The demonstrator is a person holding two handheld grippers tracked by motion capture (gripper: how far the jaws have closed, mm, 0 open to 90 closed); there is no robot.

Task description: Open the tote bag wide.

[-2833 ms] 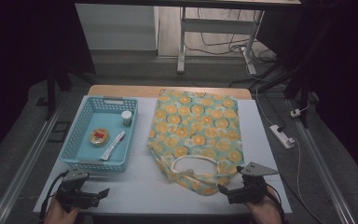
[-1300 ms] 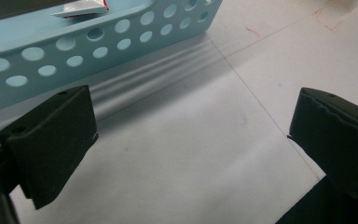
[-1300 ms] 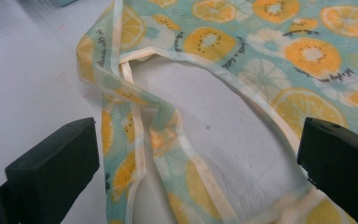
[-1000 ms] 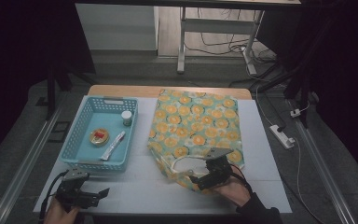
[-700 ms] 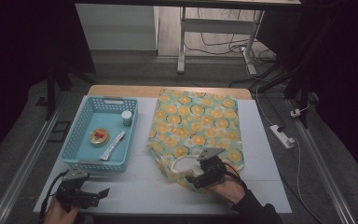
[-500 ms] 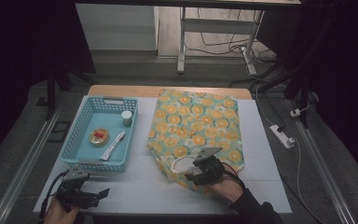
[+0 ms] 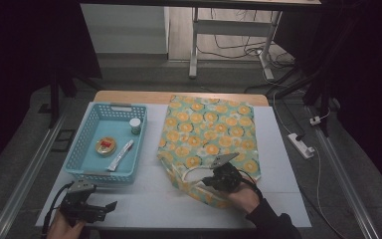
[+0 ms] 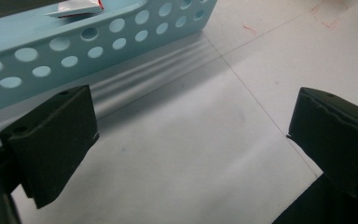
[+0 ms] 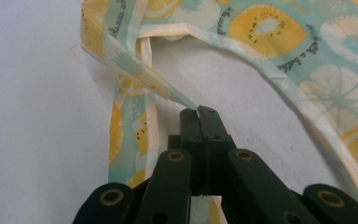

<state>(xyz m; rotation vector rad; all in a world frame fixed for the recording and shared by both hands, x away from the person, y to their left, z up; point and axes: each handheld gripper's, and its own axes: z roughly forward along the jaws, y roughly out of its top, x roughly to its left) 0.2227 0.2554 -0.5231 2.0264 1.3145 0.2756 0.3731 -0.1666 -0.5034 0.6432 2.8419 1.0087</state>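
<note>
Two tools on the counter here. The right tool sits at about 5 o'clock on the counter, on the near edge of the fruit-print bag, which lies flat right of centre. Its jaws have just been closing and are now pinched tight on the bag's handle; in the right gripper view the strap runs off from the tips toward 10 o'clock, lifted a bit off the white surface. The left tool rests down at 7 o'clock, jaws wide with nothing but bare counter between them, just below the blue basket. The basket sits at 9 o'clock and holds a small jar, a round tin and a sachet.
</note>
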